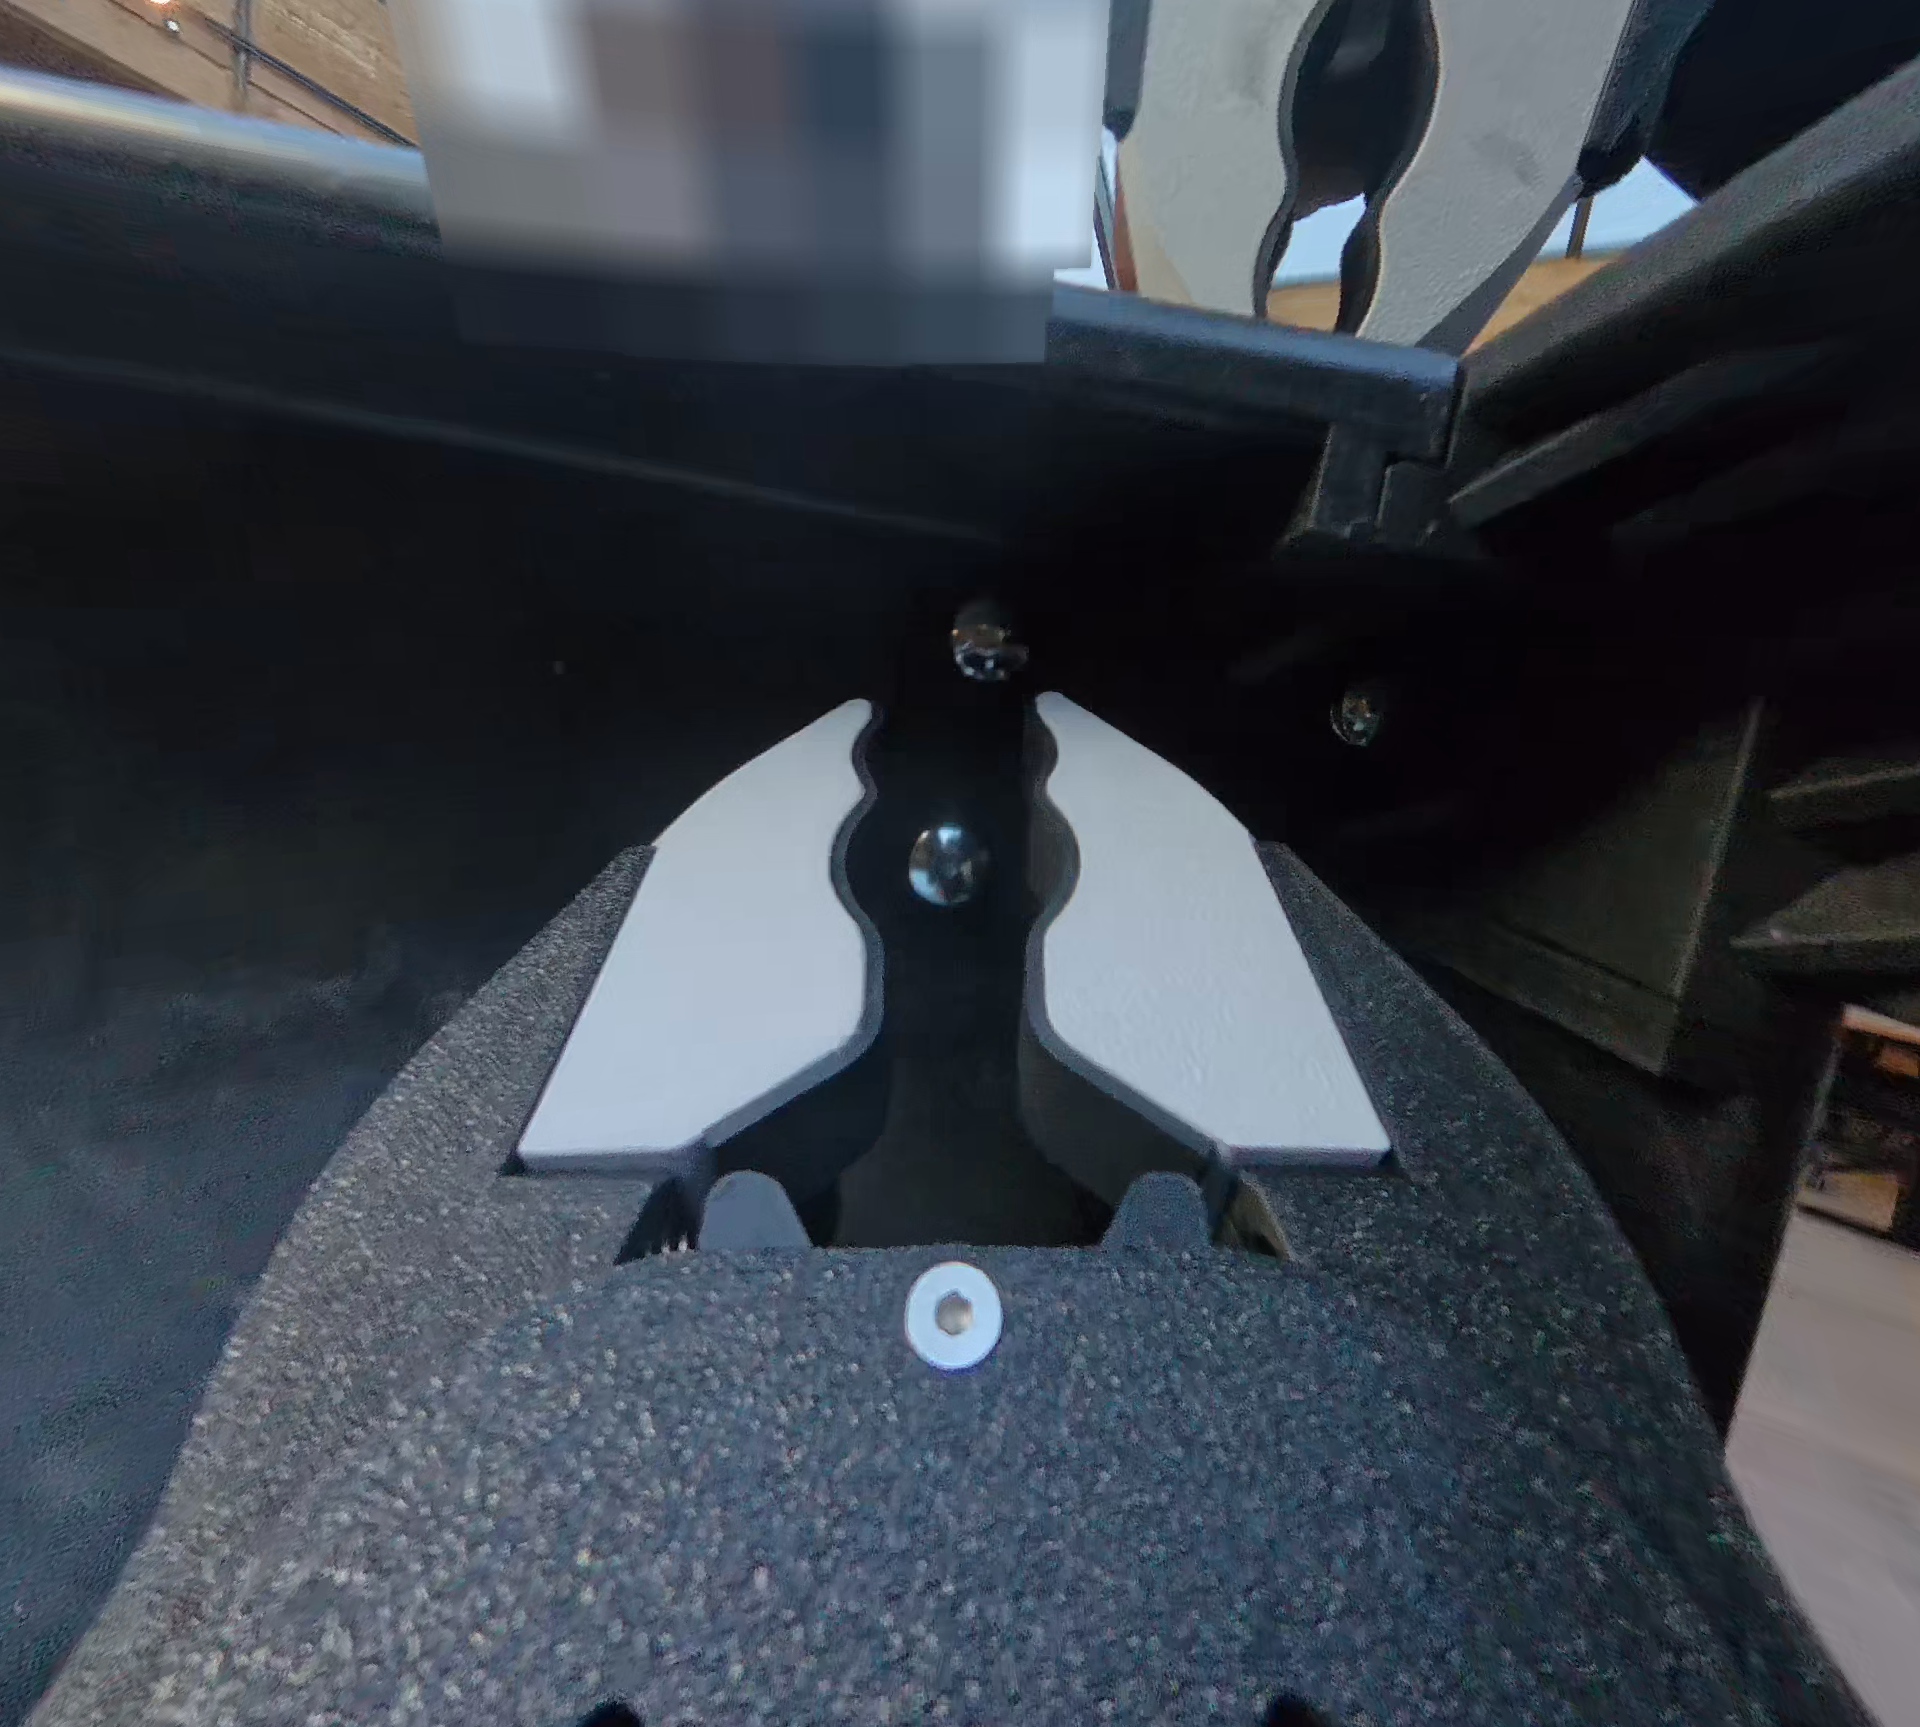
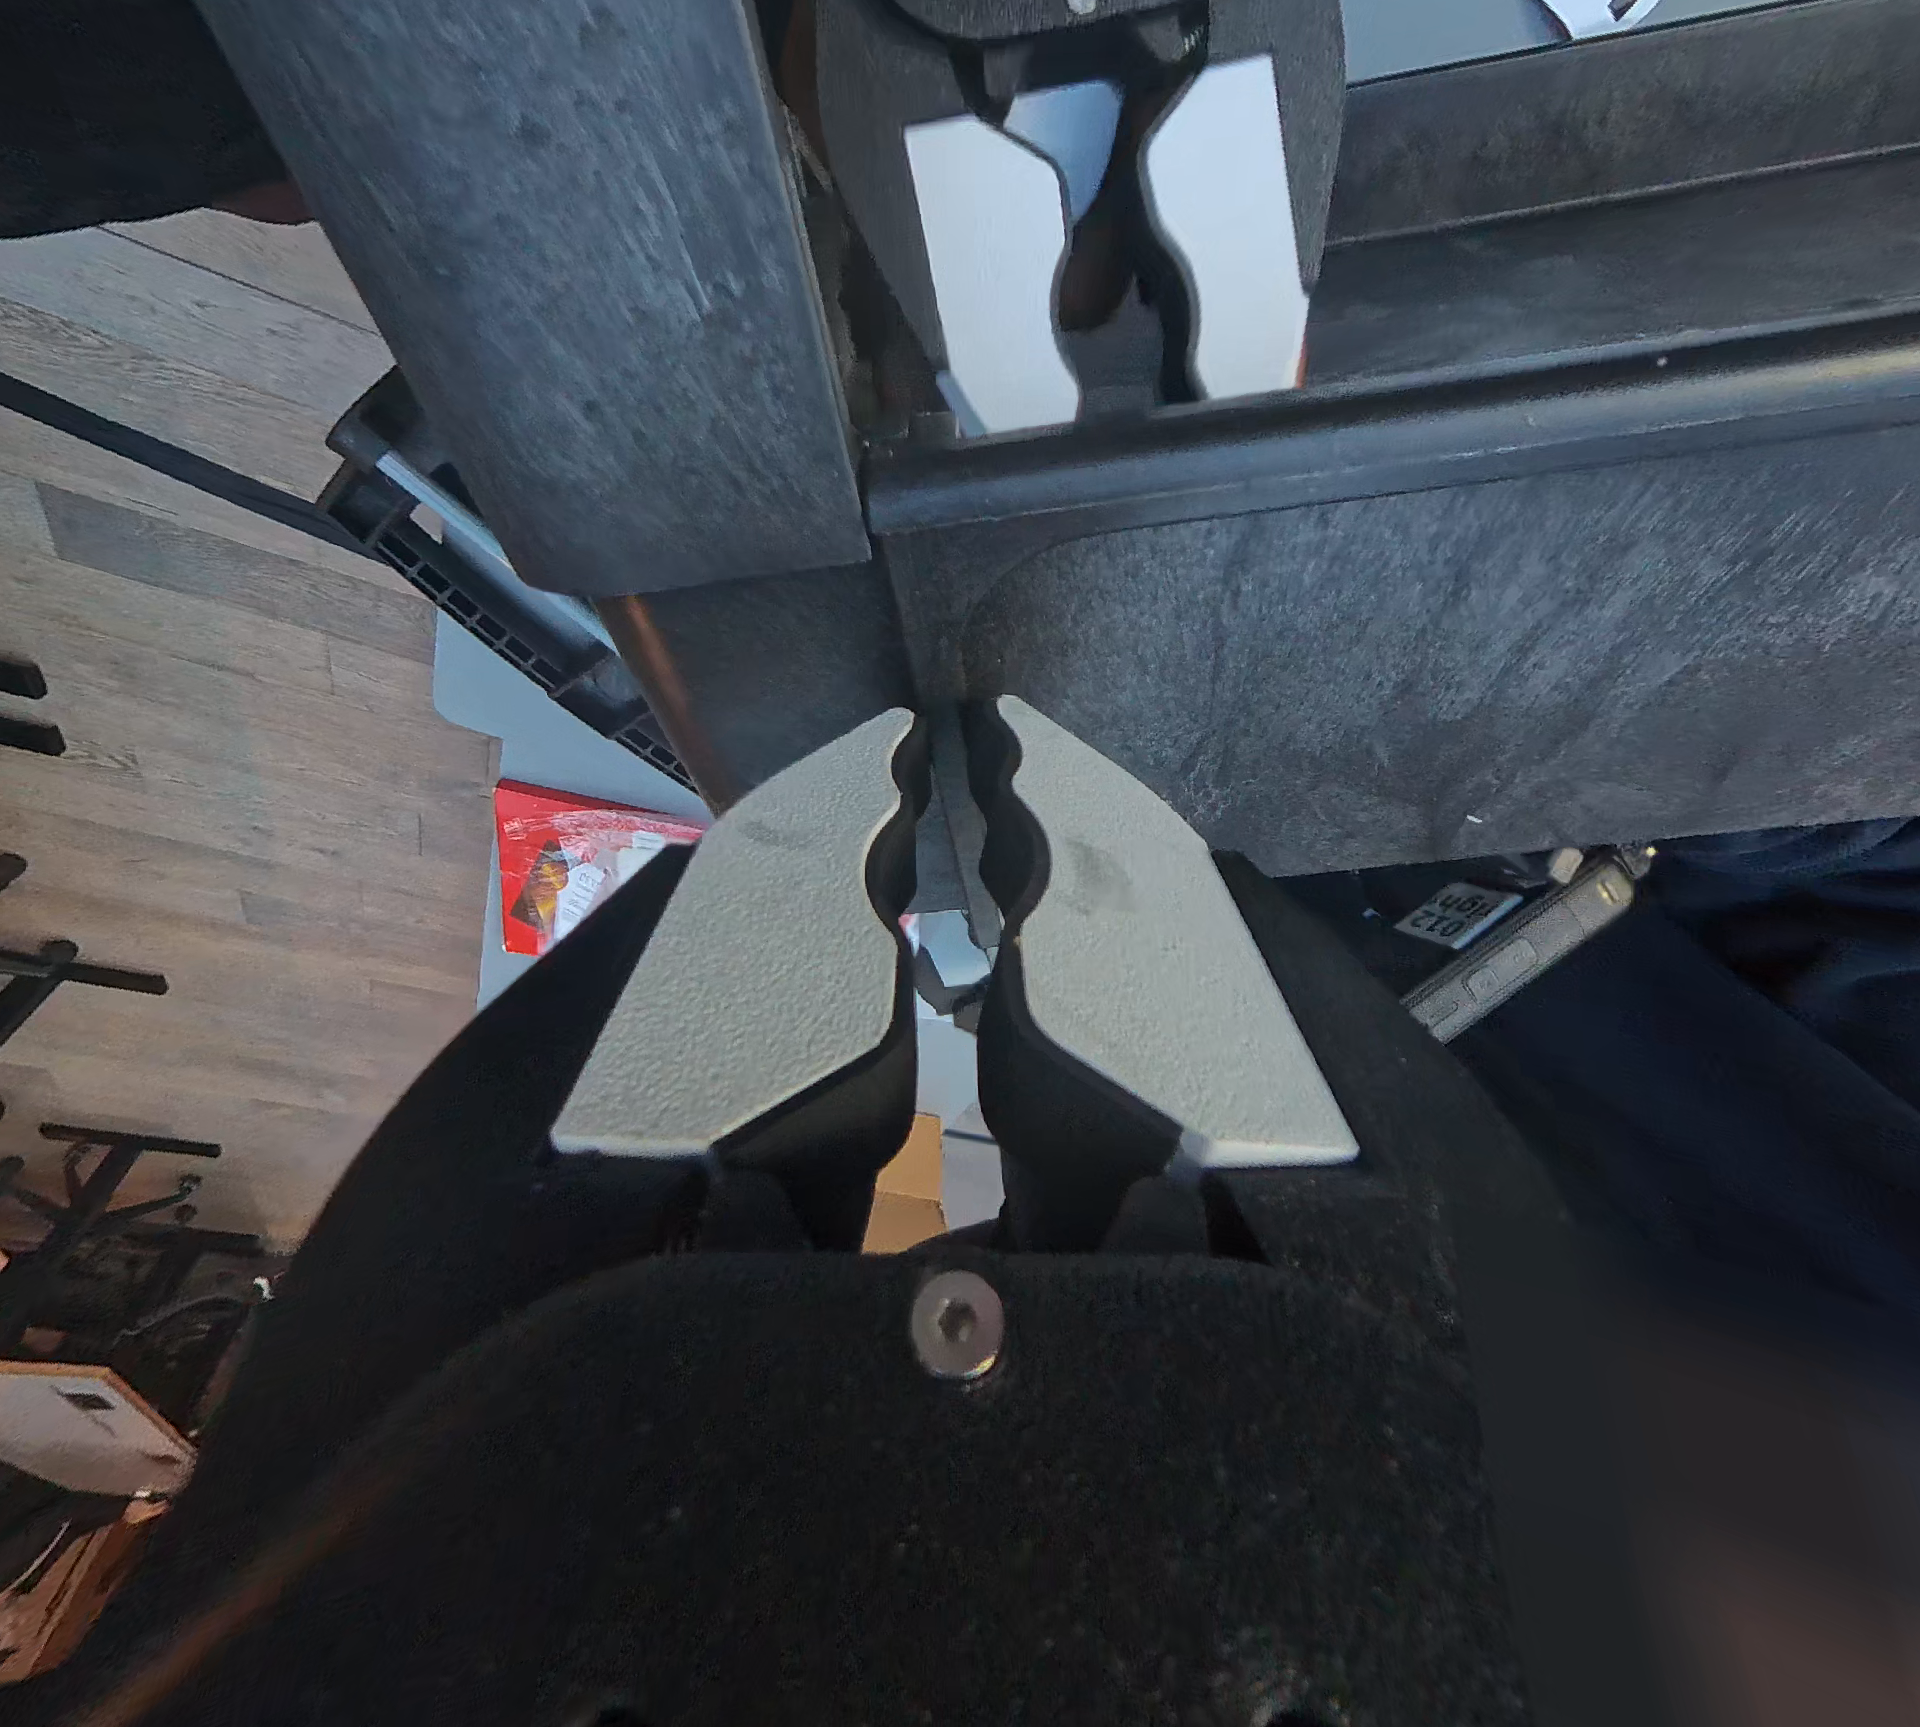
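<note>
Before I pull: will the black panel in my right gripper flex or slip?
The black panel looks thick, so probably stiff. Its scuffed matte face likely resists slipping. The right gripper pinches a thin edge, so it may twist.

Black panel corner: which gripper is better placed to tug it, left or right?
Right, probably: the right gripper pinches a thin grey strip at the corner of the black panel; the left gripper is open, gripping nothing.
</note>
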A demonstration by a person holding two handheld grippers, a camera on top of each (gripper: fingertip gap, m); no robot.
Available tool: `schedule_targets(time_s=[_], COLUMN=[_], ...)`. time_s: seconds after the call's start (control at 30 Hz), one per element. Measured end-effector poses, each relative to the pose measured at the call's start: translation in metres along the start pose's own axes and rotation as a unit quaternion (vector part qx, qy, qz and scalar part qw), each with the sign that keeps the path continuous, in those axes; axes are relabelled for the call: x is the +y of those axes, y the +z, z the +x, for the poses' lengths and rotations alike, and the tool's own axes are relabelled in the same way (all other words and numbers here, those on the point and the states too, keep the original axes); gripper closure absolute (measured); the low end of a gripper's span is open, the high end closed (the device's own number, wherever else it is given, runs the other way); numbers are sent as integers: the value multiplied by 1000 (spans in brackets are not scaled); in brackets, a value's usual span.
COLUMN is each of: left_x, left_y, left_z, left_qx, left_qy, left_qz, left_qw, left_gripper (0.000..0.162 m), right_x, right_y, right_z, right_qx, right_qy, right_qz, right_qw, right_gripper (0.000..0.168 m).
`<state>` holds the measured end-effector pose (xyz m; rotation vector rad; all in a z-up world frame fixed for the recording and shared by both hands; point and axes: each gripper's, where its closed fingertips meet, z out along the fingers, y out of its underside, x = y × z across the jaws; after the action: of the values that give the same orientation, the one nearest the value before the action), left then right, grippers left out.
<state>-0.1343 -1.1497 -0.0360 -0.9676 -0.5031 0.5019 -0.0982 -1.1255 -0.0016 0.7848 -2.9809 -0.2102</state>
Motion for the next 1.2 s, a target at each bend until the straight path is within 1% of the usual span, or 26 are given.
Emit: schedule_targets(time_s=[0.03,0.1,0.17,0.27,0.37,0.43,0.6,1.2], left_x=[5,23,29,33,31,30,31,33], left_y=[-9,-20,-20,-10,-5,-2,-1,0], left_z=[-5,-13,-9,-4,-2,-3,-3,-3], left_qx=[-10,-27,-16,-14,-14,-28,-25,-17], left_qy=[-20,-45,-50,-31,-31,-23,-36,-23], left_qz=[8,-7,-15,-41,-35,-34,-29,-41], left_qw=[1000,999,999,999,999,999,999,999], left_gripper=[138,141,143,142,146,146,145,146], right_x=[0,0,0,0,0,0,0,-1], right_y=[0,0,0,0,0,0,0,0], right_z=[0,0,0,0,0,0,0,0], right_qx=[2,4,2,0,2,3,-1,-8], right_qy=[-1,-5,-8,-11,-8,-2,7,2], right_qz=[-6,-15,-20,-23,-15,-4,19,24], right_qw=[1000,1000,1000,1000,1000,1000,1000,1000], right_gripper=[159,160,160,160,160,160,160,160])
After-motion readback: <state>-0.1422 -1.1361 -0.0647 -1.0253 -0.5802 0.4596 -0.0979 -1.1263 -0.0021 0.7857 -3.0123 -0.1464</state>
